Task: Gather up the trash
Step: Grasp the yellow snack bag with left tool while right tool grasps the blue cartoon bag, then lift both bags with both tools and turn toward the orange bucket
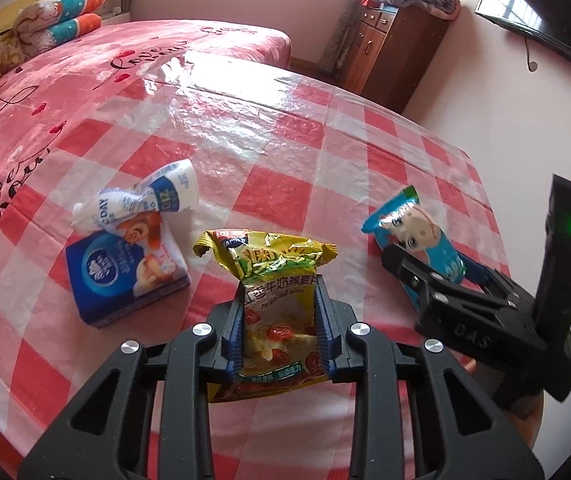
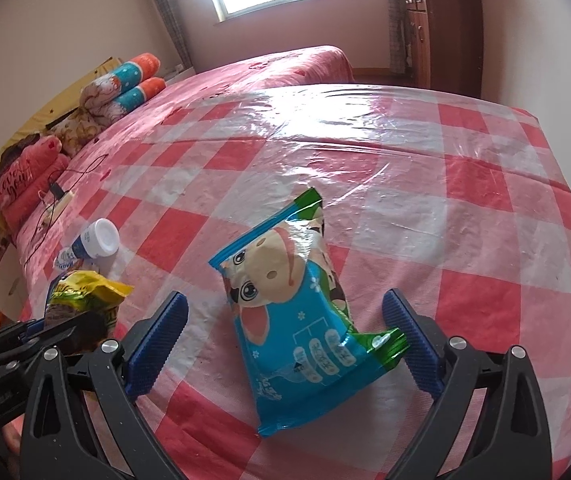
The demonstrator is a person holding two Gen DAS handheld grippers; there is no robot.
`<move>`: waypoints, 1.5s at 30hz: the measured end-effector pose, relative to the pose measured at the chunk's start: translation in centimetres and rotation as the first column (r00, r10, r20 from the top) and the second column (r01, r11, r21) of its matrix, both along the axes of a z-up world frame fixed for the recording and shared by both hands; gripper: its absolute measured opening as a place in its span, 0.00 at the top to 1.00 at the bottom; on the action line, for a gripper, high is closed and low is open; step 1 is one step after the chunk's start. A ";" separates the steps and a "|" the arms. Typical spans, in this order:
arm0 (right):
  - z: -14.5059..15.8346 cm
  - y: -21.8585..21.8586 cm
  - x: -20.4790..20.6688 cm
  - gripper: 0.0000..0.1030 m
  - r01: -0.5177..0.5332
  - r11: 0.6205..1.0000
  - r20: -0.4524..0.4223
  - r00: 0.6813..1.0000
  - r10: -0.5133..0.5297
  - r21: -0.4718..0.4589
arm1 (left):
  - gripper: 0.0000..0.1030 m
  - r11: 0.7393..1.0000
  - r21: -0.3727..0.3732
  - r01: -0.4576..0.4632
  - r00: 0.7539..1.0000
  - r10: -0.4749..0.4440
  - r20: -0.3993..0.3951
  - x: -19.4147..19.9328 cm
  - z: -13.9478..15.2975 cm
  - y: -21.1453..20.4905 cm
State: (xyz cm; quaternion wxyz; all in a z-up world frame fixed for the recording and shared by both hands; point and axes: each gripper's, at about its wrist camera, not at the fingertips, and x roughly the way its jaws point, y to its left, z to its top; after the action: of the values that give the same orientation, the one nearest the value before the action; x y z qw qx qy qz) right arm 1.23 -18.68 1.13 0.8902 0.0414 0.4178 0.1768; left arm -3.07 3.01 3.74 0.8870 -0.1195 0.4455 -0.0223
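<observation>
My left hand-held gripper [image 1: 281, 320] is clamped on the yellow snack bag [image 1: 273, 280] near the table's [image 1: 285, 184] front edge — my right hand-held gripper [image 2: 285, 340] gapes around the blue wrapper [image 2: 293, 320], so closing comes next.

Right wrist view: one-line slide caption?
Right gripper, jaws open, straddles blue cartoon-cow snack packet on red-checked plastic tablecloth.

Each hand-held gripper is a black plastic frame with cut-out linkage arms pinned by round silver screws. The left hand-held gripper [image 1: 281, 292] carries two blue ribbed pads [image 1: 322, 320] on its fingers. The right hand-held gripper [image 2: 285, 320] has the same blue textured pads [image 2: 157, 344]; its black body bears raised lettering and a green light behind.
</observation>
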 end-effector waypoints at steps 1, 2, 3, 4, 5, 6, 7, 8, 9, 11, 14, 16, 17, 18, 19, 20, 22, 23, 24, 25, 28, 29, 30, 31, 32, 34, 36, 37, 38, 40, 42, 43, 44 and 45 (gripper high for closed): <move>0.0 0.1 0.0 0.08 -0.002 1.000 0.000 1.000 0.002 -0.005 | 0.69 1.000 -0.003 0.003 1.000 -0.003 -0.005 -0.2 -0.1 0.1; 0.0 0.2 -0.1 0.09 -0.001 1.000 0.002 1.000 0.001 -0.016 | 0.69 1.000 -0.006 0.004 1.000 -0.004 -0.008 -0.3 -0.1 0.2; 0.0 0.3 -0.1 0.13 0.003 1.000 0.004 1.000 -0.003 -0.026 | 0.69 1.000 -0.009 0.005 1.000 -0.005 -0.011 -0.4 -0.2 0.3; 0.0 0.5 -0.1 0.16 0.005 0.999 0.006 1.000 -0.005 -0.039 | 0.69 1.000 -0.011 0.006 1.000 -0.006 -0.013 -0.5 -0.2 0.4; 0.0 0.7 -0.2 0.17 0.005 0.998 0.008 1.000 -0.004 -0.055 | 0.69 1.000 -0.014 0.007 1.000 -0.007 -0.014 -0.6 -0.3 0.5; 0.0 0.7 -0.2 0.20 0.004 0.998 0.010 1.000 -0.003 -0.063 | 0.69 1.000 -0.018 0.007 1.000 -0.008 -0.015 -0.7 -0.3 0.6; 0.0 0.8 -0.2 0.24 0.002 0.998 0.011 1.000 -0.002 -0.069 | 0.69 1.000 -0.021 0.007 1.000 -0.007 -0.017 -0.8 -0.4 0.7; 0.0 0.9 -0.3 0.26 -0.002 0.997 0.014 1.000 0.004 -0.076 | 0.69 1.000 -0.023 0.005 1.000 -0.006 -0.018 -0.9 -0.5 0.9; -0.1 1.0 -0.3 0.30 -0.010 0.997 0.015 1.000 0.011 -0.077 | 0.69 1.000 -0.028 0.003 1.000 -0.004 -0.021 -1.0 -0.6 1.0; 0.0 1.1 -0.4 0.36 -0.027 0.996 0.017 0.999 0.028 -0.080 | 0.69 0.999 -0.038 0.001 1.000 -0.002 -0.026 -1.2 -0.8 1.3; -0.1 1.2 -0.4 0.42 -0.045 0.996 0.017 0.999 0.046 -0.076 | 0.69 0.999 -0.043 0.001 1.000 -0.002 -0.028 -1.5 -0.9 1.7; -0.1 1.2 -0.6 0.45 -0.053 0.996 0.017 0.998 0.054 -0.072 | 0.69 0.999 -0.048 0.001 1.000 -0.002 -0.028 -1.8 -1.0 2.0; -0.1 1.2 -0.6 0.46 -0.058 0.996 0.017 0.998 0.059 -0.070 | 0.69 0.999 -0.050 0.002 1.000 -0.003 -0.027 -2.0 -1.0 2.2; -0.1 1.2 -0.7 0.49 -0.062 0.996 0.017 0.998 0.063 -0.068 | 0.69 0.999 -0.050 0.004 1.000 -0.005 -0.025 -2.1 -1.0 2.3; -0.1 1.3 -0.8 0.51 -0.065 0.996 0.016 0.998 0.066 -0.065 | 0.69 0.999 -0.051 0.006 1.000 -0.007 -0.025 -2.3 -1.0 2.4; -0.1 1.2 -0.9 0.52 -0.066 0.996 0.015 0.998 0.067 -0.060 | 0.69 0.999 -0.051 0.007 1.000 -0.008 -0.024 -2.5 -1.0 2.6; -0.1 1.0 -1.2 0.52 -0.068 0.997 0.012 0.998 0.068 -0.046 | 0.69 0.999 -0.052 0.007 1.000 -0.008 -0.021 -2.9 -1.1 3.0; -0.1 1.0 -1.3 0.52 -0.069 0.997 0.011 0.998 0.069 -0.043 | 0.69 0.999 -0.052 0.008 1.000 -0.009 -0.019 -3.1 -1.1 3.2; -0.1 0.9 -1.6 0.53 -0.070 0.997 0.010 0.997 0.071 -0.035 | 0.69 0.999 -0.053 0.008 1.000 -0.009 -0.018 -3.2 -1.1 3.4; -0.1 0.8 -1.8 0.53 -0.071 0.997 0.009 0.997 0.071 -0.028 | 0.69 0.998 -0.056 0.008 1.000 -0.009 -0.019 -3.4 -1.2 3.5; -0.1 0.6 -2.5 0.53 -0.073 0.997 0.010 0.997 0.073 -0.009 | 0.69 0.998 -0.067 0.010 1.000 -0.011 -0.017 -4.0 -1.3 4.1; 0.0 0.6 -2.7 0.53 -0.071 0.997 0.015 0.997 0.071 -0.004 | 0.69 0.998 -0.069 0.011 1.000 -0.012 -0.016 -4.2 -1.3 4.3; 0.1 0.5 -3.1 0.53 -0.066 0.998 0.024 0.997 0.066 -0.001 | 0.69 0.997 -0.072 0.013 1.000 -0.014 -0.016 -4.4 -1.3 4.6; 0.2 0.5 -3.3 0.54 -0.063 0.998 0.030 0.998 0.063 0.001 | 0.69 0.997 -0.074 0.015 1.000 -0.016 -0.016 -4.6 -1.3 4.7; 0.3 0.4 -3.6 0.54 -0.058 0.998 0.037 0.998 0.058 0.004 | 0.69 0.997 -0.076 0.017 1.000 -0.019 -0.016 -4.8 -1.3 4.9; 0.4 0.4 -3.9 0.56 -0.053 0.999 0.044 0.998 0.053 0.012 | 0.69 0.997 -0.080 0.020 1.000 -0.021 -0.013 -5.3 -1.4 5.3; 0.5 0.2 -4.4 0.56 -0.049 0.999 0.051 0.998 0.048 0.020 | 0.69 0.996 -0.088 0.023 1.000 -0.024 -0.013 -5.8 -1.4 5.8; 0.5 0.2 -4.5 0.57 -0.047 0.999 0.054 0.997 0.046 0.023 | 0.69 0.996 -0.090 0.025 1.000 -0.027 -0.012 -6.0 -1.4 5.9; 0.5 0.3 -4.6 0.57 -0.047 0.999 0.054 0.998 0.045 0.025 | 0.69 0.996 -0.089 0.028 1.000 -0.029 -0.011 -6.3 -1.4 6.1; 0.3 0.4 -5.1 0.57 -0.053 0.998 0.031 0.998 0.052 0.035 | 0.69 0.996 -0.086 0.032 0.999 -0.033 -0.009 -6.8 -1.5 6.4; 0.2 0.5 -5.6 0.57 -0.063 0.996 0.008 0.998 0.063 0.060 | 0.69 0.995 -0.089 0.032 0.999 -0.033 -0.009 -7.3 -1.6 6.8; 0.1 0.5 -6.1 0.57 -0.069 0.996 0.000 0.998 0.069 0.064 | 0.69 0.995 -0.094 0.033 0.999 -0.034 -0.010 -7.5 -1.7 7.0; 0.1 0.7 -6.7 0.57 -0.076 0.995 -0.007 0.997 0.077 0.060 | 0.69 0.995 -0.096 0.035 0.999 -0.036 -0.013 -7.7 -1.8 7.1; 0.1 0.7 -7.3 0.57 -0.081 0.995 -0.009 0.997 0.081 0.054 | 0.69 0.995 -0.097 0.037 0.999 -0.038 -0.015 -7.9 -1.9 7.3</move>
State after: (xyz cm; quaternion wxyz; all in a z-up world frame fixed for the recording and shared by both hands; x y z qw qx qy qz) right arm -6.07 -17.97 1.26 0.8785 0.0494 0.4191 0.2238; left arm -10.99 10.29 1.86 0.8758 -0.1541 0.4536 -0.0595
